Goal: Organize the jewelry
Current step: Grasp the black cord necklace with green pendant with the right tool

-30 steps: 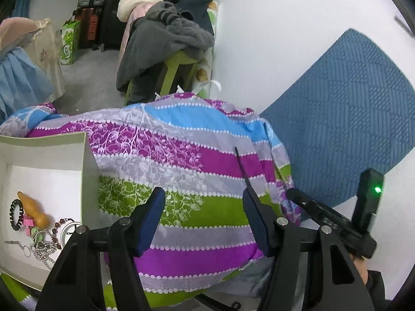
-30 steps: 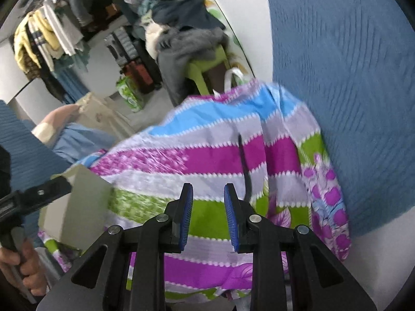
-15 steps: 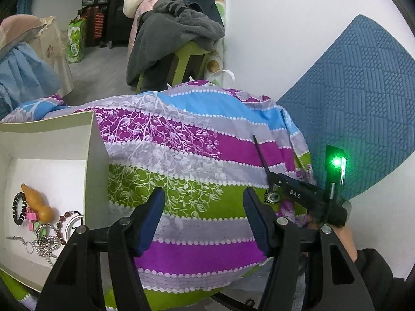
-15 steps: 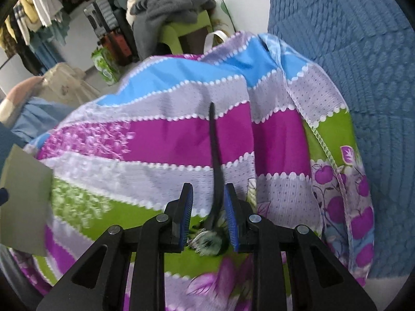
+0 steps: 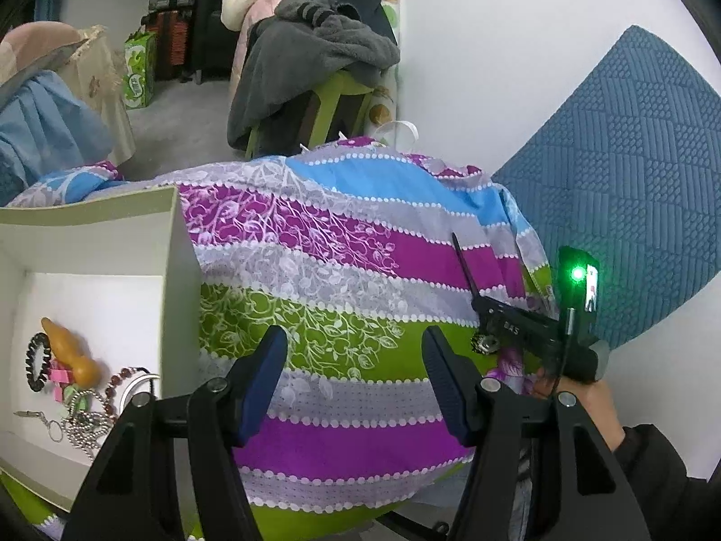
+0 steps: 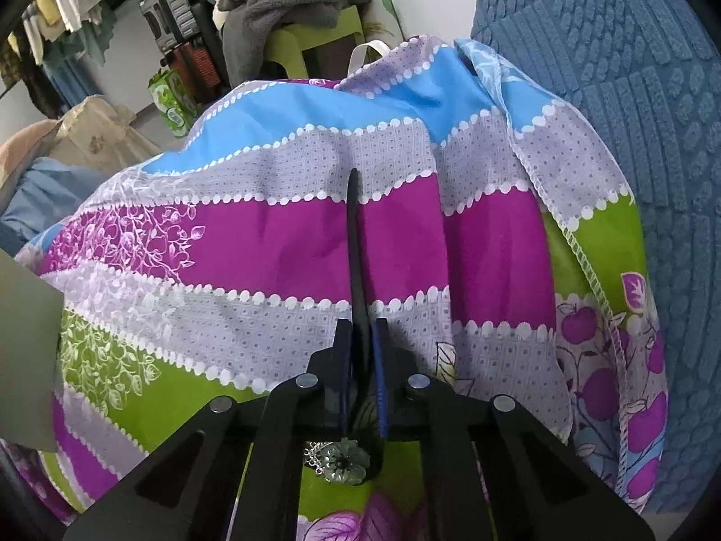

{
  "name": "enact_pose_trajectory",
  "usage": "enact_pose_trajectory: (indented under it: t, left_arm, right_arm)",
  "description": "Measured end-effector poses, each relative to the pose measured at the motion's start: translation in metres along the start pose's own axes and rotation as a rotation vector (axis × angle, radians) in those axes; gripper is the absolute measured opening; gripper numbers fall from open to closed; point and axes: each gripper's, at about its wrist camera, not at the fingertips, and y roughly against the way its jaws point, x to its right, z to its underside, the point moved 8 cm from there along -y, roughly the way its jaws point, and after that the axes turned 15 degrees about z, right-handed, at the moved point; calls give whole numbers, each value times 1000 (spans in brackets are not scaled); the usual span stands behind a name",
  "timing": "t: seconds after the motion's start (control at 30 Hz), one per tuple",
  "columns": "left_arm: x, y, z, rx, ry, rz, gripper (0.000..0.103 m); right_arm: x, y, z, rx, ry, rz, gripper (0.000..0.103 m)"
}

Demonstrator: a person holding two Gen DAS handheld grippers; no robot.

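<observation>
Right claw (image 6: 361, 338) newly around hairpin (image 6: 355, 243)

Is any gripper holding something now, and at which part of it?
The right gripper is shut on the black hair stick, near its flower end. The left gripper is open and holds nothing.

Home bedroom: striped bedsheet (image 5: 342, 270), clothes heaped on chair (image 5: 315, 40).

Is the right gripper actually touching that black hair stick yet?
Touching. In the right wrist view the right gripper has its jaws closed against both sides of the black hair stick, with no gap showing.
</observation>
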Motion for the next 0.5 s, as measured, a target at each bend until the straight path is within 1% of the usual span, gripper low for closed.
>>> enact_pose_trajectory:
  t: [0.13,0.23,0.33,0.5]
  left_arm:
    - [-3,8,-2,18,5,-9,62]
    - [-4,15,-4,28,-2,-25,62]
    - [-4,24,-6,45,4,-28,62]
    - [-1,44,-13,62,-4,-40,62]
  right_arm:
    - [2,17,-2,20,-22,-31,7]
    - [5,37,-5,46,-45,-62,7]
    - [10,60,-10,76,-70,-72,7]
    - [11,91,-22,101,-102,-77,7]
